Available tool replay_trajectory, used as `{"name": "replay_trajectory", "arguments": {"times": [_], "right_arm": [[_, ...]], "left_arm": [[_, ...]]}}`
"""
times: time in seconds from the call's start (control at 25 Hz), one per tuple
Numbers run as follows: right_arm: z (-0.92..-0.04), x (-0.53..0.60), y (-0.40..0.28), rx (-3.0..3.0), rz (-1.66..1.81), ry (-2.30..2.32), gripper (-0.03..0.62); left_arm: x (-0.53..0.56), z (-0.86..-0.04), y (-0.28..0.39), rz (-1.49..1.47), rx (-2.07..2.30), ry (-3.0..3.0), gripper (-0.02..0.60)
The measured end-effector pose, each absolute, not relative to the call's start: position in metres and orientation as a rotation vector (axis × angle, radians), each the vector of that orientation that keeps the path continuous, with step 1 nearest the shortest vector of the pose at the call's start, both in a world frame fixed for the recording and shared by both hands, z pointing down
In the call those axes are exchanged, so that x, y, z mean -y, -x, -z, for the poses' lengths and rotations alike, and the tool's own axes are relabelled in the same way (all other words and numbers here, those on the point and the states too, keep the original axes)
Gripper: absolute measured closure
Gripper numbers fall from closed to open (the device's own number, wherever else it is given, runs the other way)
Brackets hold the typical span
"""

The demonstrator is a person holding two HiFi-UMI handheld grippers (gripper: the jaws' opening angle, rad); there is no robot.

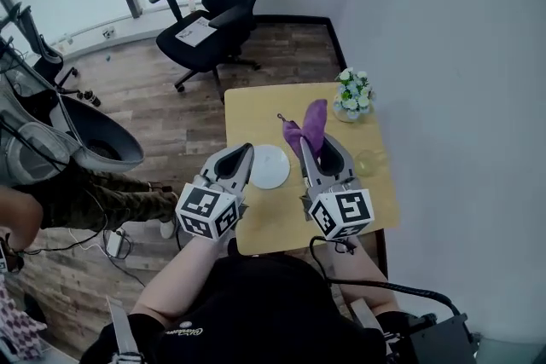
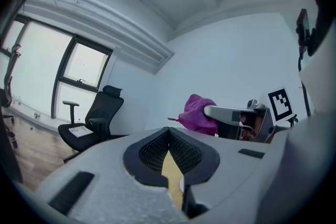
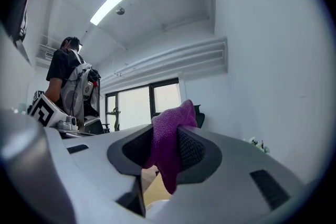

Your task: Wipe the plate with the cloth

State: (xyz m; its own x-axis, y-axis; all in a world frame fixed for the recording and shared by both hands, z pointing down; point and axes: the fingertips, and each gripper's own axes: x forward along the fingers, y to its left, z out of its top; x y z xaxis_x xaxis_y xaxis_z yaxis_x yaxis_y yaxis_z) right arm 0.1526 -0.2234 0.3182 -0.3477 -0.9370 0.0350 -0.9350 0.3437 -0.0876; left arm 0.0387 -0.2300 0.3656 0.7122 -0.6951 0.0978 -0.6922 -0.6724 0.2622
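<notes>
A round white plate (image 1: 270, 167) lies on the yellow table (image 1: 273, 111), between my two grippers. My right gripper (image 1: 325, 141) is raised just right of the plate and is shut on a purple cloth (image 1: 308, 128), which sticks up past its tips. In the right gripper view the cloth (image 3: 168, 139) hangs pinched between the black pads. My left gripper (image 1: 247, 150) hovers over the plate's left edge, jaws together and holding nothing. From the left gripper view, the cloth (image 2: 198, 112) and the right gripper (image 2: 231, 115) show to the right.
A small flower pot (image 1: 352, 95) stands at the table's far right corner, and a clear glass (image 1: 367, 160) is near its right edge. A black office chair (image 1: 218, 2) stands beyond the table. A person (image 3: 69, 89) stands at the left.
</notes>
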Motion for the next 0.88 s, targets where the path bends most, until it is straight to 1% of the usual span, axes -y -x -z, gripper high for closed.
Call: {"name": "replay_trajectory", "arguments": {"times": [0.12,0.36,0.88], "right_arm": [[-0.294,0.215,-0.148,-2.543,0.089,1.750,0.477],[-0.277,0.205,-0.144,-2.528,0.026,1.706,0.477],[-0.275,0.201,-0.142,-2.539,0.025,1.685,0.477]], "left_arm": [[0.228,-0.347,-0.038,0.040,1.113,-2.668,0.577],[0.225,-0.329,-0.040,0.083,1.145,-2.707,0.577],[0.223,-0.324,-0.037,0.090,1.170,-2.702,0.577]]}}
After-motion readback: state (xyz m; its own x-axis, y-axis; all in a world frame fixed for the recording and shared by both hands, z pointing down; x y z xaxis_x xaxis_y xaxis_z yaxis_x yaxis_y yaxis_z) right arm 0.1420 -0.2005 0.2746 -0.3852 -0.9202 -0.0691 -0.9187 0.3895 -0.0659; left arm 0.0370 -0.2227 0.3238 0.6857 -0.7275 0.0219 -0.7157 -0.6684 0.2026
